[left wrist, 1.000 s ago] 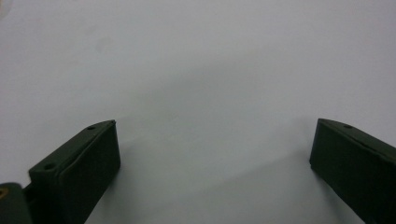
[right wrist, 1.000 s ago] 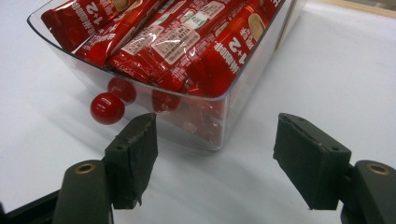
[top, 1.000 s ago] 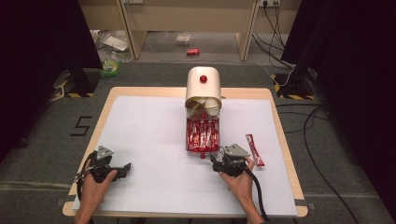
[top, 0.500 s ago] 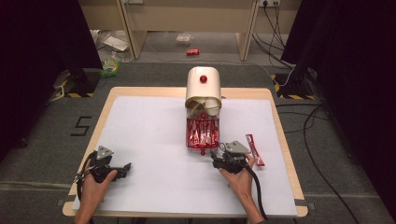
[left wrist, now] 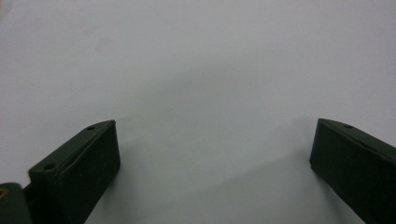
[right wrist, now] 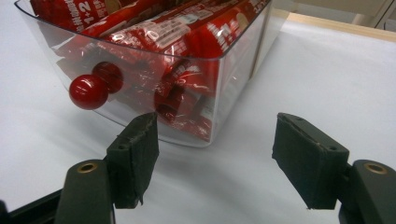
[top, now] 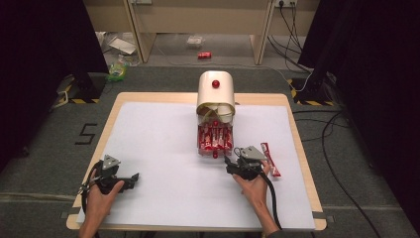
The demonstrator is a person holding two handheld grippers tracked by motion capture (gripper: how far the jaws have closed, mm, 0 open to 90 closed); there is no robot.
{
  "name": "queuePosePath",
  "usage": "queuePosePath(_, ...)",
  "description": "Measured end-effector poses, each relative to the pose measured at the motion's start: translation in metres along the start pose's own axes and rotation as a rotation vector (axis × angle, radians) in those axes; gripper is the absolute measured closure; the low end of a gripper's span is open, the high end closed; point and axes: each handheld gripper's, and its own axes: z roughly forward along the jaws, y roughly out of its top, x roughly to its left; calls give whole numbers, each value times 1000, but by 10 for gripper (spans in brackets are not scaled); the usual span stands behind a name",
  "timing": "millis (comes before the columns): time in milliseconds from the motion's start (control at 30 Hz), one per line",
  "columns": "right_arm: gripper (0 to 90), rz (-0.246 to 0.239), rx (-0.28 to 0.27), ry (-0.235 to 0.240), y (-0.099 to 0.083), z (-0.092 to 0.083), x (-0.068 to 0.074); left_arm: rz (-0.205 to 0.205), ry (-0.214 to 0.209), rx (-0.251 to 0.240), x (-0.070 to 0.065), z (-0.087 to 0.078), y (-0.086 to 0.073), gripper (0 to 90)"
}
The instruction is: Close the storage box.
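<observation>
A cream box (top: 215,90) with a red knob stands at the table's far middle. Its clear drawer (top: 215,139) is pulled out toward me and holds several red snack packets (right wrist: 154,32). The drawer's front wall carries a red ball knob (right wrist: 88,91). One red packet (top: 270,159) lies loose on the white sheet to the right. My right gripper (top: 229,164) is open, its jaws just in front of the drawer's near right corner (right wrist: 212,116), empty. My left gripper (top: 133,178) rests open on the sheet at the near left, over bare white surface (left wrist: 205,93).
The white sheet (top: 158,148) covers a wooden table (top: 297,148). Cables trail off both grippers toward the near edge. On the floor beyond lie a red can (top: 204,55), litter and wall cables.
The right gripper has edged slightly left toward the drawer front. The left gripper has not moved.
</observation>
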Motion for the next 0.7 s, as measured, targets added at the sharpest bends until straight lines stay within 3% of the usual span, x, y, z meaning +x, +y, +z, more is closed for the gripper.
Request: queuePosePath(700, 313, 15, -10, -11, 10, 10, -4, -1, 1, 0, 0, 0, 0, 8)
